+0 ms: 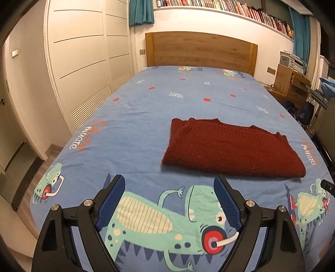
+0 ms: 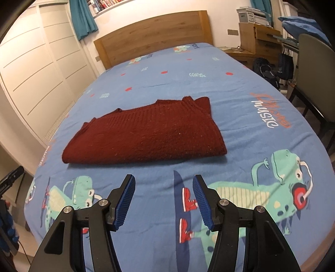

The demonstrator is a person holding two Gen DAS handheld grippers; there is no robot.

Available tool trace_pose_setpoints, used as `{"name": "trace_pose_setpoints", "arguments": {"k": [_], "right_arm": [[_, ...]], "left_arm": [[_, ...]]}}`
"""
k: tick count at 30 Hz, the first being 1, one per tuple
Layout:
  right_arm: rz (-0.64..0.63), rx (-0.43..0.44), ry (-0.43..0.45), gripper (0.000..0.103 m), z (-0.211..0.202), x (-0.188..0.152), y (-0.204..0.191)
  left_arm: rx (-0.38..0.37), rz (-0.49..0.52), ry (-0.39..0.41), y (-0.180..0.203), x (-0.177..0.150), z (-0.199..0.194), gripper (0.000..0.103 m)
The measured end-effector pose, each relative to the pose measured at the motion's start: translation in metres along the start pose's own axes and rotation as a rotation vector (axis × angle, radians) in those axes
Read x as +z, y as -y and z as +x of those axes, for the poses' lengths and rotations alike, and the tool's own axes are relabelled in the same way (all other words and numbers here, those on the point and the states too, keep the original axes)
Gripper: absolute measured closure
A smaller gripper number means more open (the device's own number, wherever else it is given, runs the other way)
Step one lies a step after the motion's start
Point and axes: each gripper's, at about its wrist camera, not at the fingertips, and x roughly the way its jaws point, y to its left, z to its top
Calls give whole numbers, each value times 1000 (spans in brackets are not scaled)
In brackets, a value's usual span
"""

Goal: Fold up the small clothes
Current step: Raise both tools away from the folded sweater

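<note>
Both spread, empty, the left gripper (image 1: 168, 184) and right gripper (image 2: 163, 184) overlook the dinosaur-print bed sheet (image 1: 146, 108) bearing a folded sweater (image 1: 230, 150).

I'm seeing warm, yellowish indoor light in both wrist views, fairly even and moderately dim. Fisheye is bending the headboard (image 1: 201, 49) and wardrobe (image 1: 83, 62) lines hard, and black vignette is eating the corners. The sweater (image 1: 228, 148) is casting a thin soft shadow along its near edge. Focus is looking slightly soft overall, with compression smearing on the bookshelf (image 1: 230, 7). I'm spotting no glare.
</note>
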Motion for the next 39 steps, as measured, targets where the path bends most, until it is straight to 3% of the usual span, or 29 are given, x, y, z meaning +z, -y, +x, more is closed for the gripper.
{"name": "trace_pose_setpoints", "arguments": {"k": [24, 32, 35, 39], "right_arm": [[-7, -57, 73, 24, -86, -75, -21], [22, -50, 78, 19, -90, -89, -20], [36, -49, 76, 11, -87, -91, -18], [59, -50, 62, 10, -77, -90, -12]], "left_arm": [[-12, -20, 87, -24, -64, -81, 9], [-12, -29, 81, -28, -74, -84, 9], [-11, -29, 66, -27, -77, -79, 9], [-4, -33, 48, -24, -76, -70, 7]]}}
